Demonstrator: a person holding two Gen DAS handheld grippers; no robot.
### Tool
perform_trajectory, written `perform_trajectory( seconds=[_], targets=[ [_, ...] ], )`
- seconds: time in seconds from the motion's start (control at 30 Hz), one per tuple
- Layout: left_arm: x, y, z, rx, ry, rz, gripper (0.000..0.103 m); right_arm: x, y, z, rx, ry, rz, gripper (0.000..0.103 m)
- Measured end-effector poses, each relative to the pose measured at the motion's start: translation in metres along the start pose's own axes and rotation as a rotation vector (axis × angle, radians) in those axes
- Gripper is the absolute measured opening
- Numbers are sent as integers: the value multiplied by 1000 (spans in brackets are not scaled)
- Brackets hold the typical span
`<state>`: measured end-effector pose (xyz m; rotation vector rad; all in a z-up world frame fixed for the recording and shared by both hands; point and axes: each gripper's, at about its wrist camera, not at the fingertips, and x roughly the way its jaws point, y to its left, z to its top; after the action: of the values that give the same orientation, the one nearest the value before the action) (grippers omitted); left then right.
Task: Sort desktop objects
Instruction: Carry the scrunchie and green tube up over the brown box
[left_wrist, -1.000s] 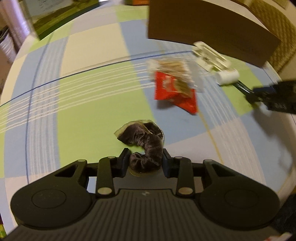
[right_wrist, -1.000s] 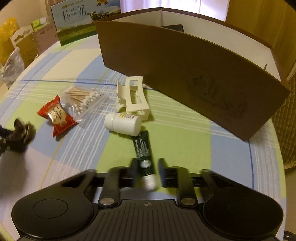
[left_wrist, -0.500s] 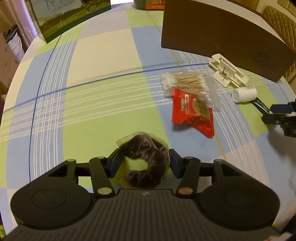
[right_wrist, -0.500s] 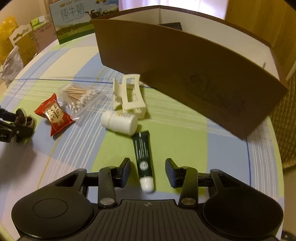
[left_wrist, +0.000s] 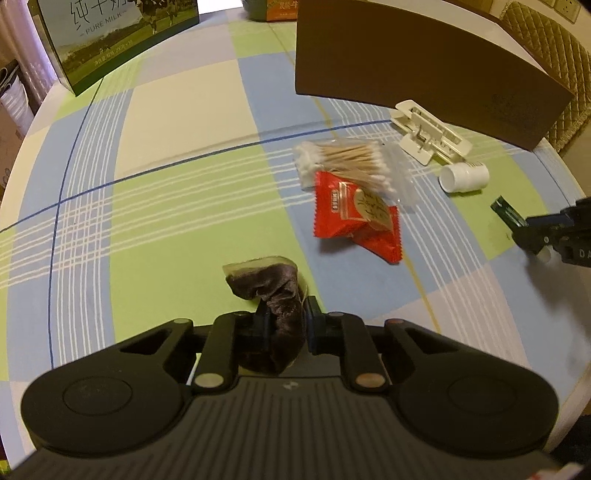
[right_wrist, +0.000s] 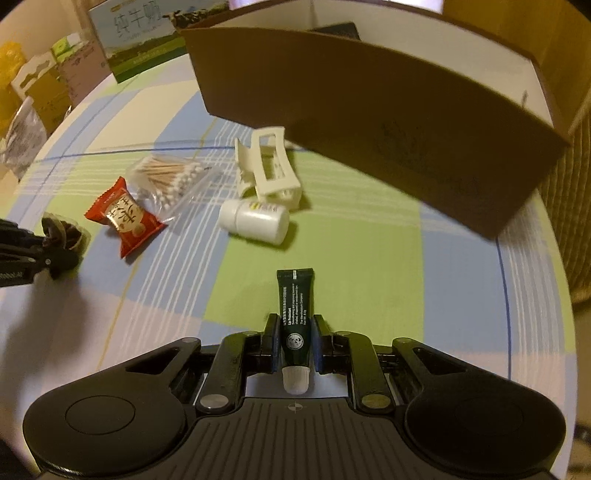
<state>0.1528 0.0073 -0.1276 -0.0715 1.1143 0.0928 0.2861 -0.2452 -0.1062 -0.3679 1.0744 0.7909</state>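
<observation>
Both grippers loaded: we see each clamped on one item over the checked tablecloth (left_wrist: 177, 122).
Left gripper (left_wrist: 285, 325) pinches the brown scrunchie (left_wrist: 271, 295); right gripper (right_wrist: 294, 341) is clamped on the green tube (right_wrist: 295, 317), cap nearest us. Snack packet (right_wrist: 123, 218), cotton swabs (right_wrist: 168, 177), white bottle (right_wrist: 255, 221) and hair clip (right_wrist: 267, 168) lie between, near the brown box (right_wrist: 369, 122).

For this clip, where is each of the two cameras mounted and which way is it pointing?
Left wrist: on the left gripper, looking forward over its fingers, which clamp a bagged brown velvet scrunchie.
Right wrist: on the right gripper, facing the brown cardboard box; it grips a dark green tube.
Shared: the red snack packet, the bag of cotton swabs, and each other's gripper.
</observation>
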Motion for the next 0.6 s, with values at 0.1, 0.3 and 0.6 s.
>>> perform_trajectory(
  seconds=[0.1, 0.3, 0.6],
  targets=[
    [-6, -1, -1, -2, -3, -14, 13, -8, -4, -5, 48, 17, 30, 14],
    [-29, -10, 6, 17, -47, -44, 13, -33, -9, -6, 102, -3, 73, 14],
    [-65, -34, 43, 81, -172, -97, 13, -71, -15, 14, 101, -99, 66, 14]
  ],
)
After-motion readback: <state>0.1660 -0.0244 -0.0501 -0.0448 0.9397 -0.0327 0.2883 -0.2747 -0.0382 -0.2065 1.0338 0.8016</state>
